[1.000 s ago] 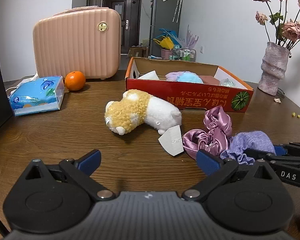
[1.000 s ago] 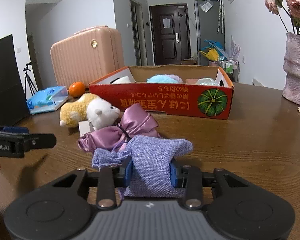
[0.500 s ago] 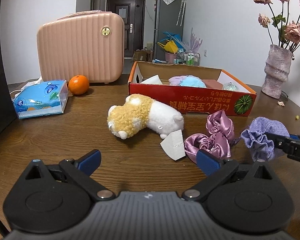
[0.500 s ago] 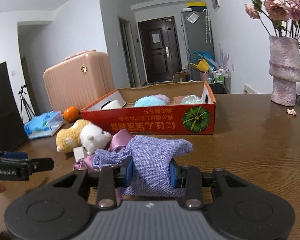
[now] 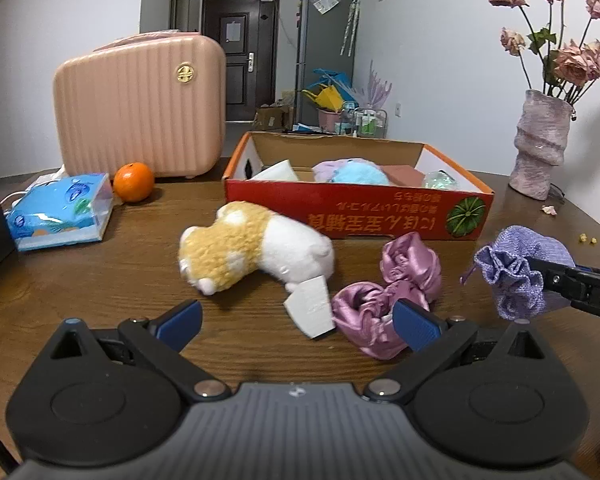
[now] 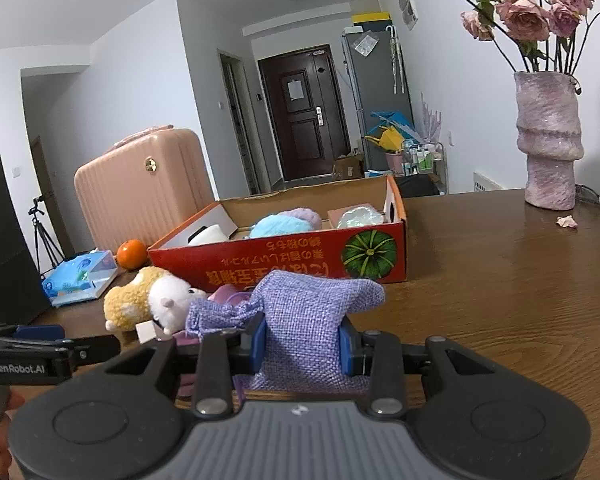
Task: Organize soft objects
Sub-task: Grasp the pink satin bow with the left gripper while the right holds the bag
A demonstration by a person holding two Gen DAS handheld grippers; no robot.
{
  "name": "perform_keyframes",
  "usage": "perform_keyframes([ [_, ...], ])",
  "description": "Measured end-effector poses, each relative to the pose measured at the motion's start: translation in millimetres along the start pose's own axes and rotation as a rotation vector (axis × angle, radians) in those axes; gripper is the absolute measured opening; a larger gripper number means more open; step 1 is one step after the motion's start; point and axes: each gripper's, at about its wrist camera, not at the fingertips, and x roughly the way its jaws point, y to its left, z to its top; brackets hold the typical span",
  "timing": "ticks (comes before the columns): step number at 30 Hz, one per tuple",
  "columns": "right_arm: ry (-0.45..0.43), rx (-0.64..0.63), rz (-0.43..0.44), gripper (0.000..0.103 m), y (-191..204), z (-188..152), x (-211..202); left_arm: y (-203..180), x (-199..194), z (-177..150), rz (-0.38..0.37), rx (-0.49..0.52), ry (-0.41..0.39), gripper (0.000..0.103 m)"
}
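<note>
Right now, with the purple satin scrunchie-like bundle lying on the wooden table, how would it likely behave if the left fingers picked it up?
The purple satin bundle looks crumpled and folded, so it would probably flop and sag. Its glossy sheen suggests it may slip between pads. It seems light and unlikely to roll. The open left gripper sits near it.

- Left view: low over the table point(image 5: 100, 288), close, facing the red box point(image 5: 356, 208).
- Right view: low, facing the same box point(image 6: 300, 260) from further right.
- Shared: box, plush toy point(image 5: 256, 252).

White walls, dark door point(image 5: 239, 54) down the hallway, grey fridge point(image 5: 326, 56), brown wooden table point(image 6: 520, 300)
</note>
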Motion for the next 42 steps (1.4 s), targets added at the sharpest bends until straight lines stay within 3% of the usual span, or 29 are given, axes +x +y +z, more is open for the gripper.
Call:
perform_keyframes([
  [20,-0.031,0.087,-0.079,0.034,-38,7,-4,-68,31,10,-0.08,0.148,-0.025,0.101],
  [24,-0.028,0.103,-0.084,0.034,-41,6,-3,-77,41,9,-0.094,0.183,-0.014,0.089],
  [42,0.008,0.101,-0.096,0.034,-40,1,6,-79,85,7,-0.104,0.196,0.127,0.066],
])
